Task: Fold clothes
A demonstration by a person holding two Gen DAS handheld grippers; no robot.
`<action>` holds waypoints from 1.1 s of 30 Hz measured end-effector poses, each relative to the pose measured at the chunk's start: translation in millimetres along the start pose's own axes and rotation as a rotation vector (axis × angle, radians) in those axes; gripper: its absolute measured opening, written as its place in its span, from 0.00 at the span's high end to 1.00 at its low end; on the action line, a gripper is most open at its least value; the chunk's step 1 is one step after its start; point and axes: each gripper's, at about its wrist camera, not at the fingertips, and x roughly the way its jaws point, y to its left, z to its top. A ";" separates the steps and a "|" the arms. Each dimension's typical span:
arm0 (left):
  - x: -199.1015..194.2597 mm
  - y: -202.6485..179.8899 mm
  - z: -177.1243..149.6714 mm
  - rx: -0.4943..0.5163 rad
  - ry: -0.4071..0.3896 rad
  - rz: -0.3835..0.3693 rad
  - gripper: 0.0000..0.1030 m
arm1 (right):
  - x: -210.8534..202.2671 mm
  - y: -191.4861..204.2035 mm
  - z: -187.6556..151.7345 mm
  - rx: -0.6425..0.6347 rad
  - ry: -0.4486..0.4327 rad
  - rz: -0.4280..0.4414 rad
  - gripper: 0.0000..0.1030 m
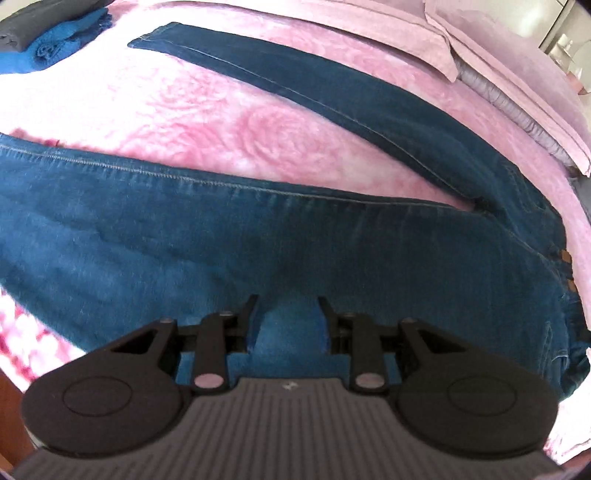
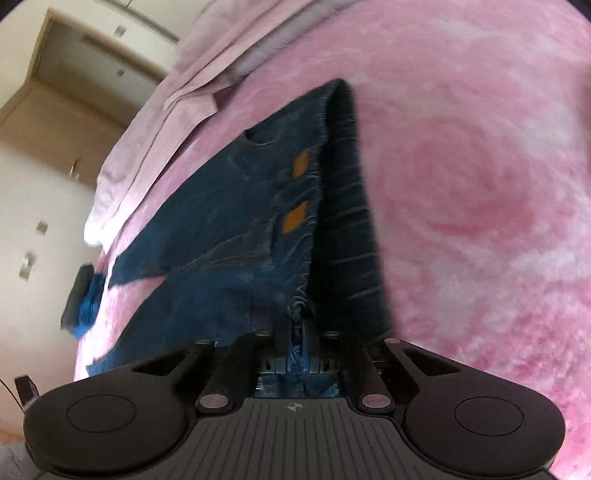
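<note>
Nearest our left wrist lens, the left gripper [image 1: 287,301] hangs over the blue jeans [image 1: 184,236] with its fingers [image 1: 248,306] spread apart and a band of denim showing in the gap, though we cannot tell whether the tips touch the cloth. At the upper left of that frame we see a bright blue knitted garment [image 1: 55,44] beside a dark grey folded item [image 1: 18,29]. From there one trouser leg [image 1: 332,99] runs diagonally toward the right, while the other crosses the middle of the frame, both lying on the pink rose-patterned blanket [image 1: 221,122]. At the upper right, pale pink pillows [image 1: 480,48] are stacked along the blanket's edge. In our right wrist view, a cream wardrobe [image 2: 44,147] fills the left side. Toward the centre, the right gripper [image 2: 295,328] has its fingers [image 2: 279,332] drawn close together on a bunched fold of the jeans at the waist end, which rises tent-like from the blanket. Two orange tabs [image 2: 295,192] show on the denim, and the right of the frame is all pink blanket.
</note>
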 end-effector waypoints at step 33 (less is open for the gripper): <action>-5.5 35.4 -14.9 0.166 0.090 0.180 0.73 | -13.5 91.9 -92.9 -0.285 -0.044 -0.479 0.74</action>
